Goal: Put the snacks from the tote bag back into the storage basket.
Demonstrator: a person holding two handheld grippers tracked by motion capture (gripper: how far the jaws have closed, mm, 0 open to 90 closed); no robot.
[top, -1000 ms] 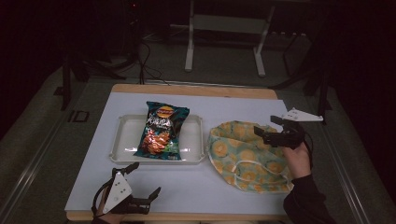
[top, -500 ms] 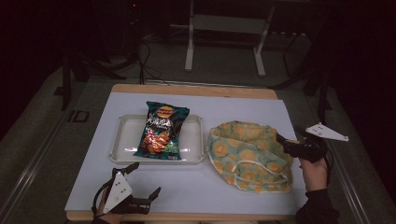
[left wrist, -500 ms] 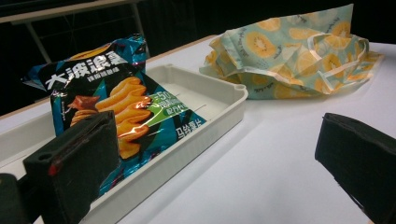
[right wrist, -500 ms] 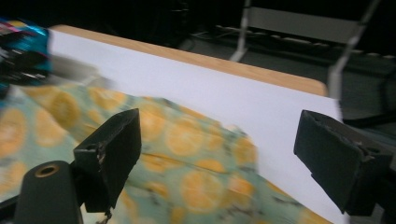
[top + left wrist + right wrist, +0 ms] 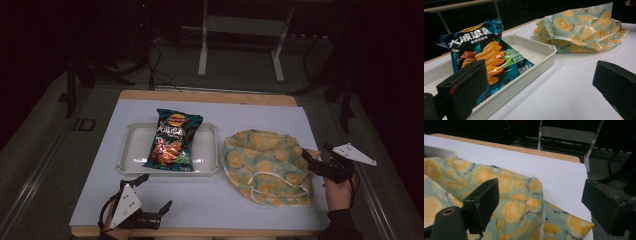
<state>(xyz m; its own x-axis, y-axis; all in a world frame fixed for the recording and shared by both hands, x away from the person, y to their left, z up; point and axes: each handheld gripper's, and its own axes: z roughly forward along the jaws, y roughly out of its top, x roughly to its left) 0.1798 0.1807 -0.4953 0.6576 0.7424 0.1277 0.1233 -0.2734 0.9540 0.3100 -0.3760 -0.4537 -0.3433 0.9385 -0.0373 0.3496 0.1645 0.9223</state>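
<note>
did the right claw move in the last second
Yes. The right claw was over the bag near its right side; it has pulled back toward the person and outward, and now sits open at the bag's right edge.

A crumpled pale-green cloth bag printed with yellow lemon slices (image 5: pixel 266 167) lies flattened on the white tabletop, its white drawstring looped across it.

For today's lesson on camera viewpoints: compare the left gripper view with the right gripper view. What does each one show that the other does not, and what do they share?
The left gripper view alone has the crisp packet lying in the white tray, framed by the open left claw. The right gripper view alone has the table's wooden far edge, a metal stand behind it, and the open right claw. Both show the lemon-print cloth bag on the white table top.
</note>
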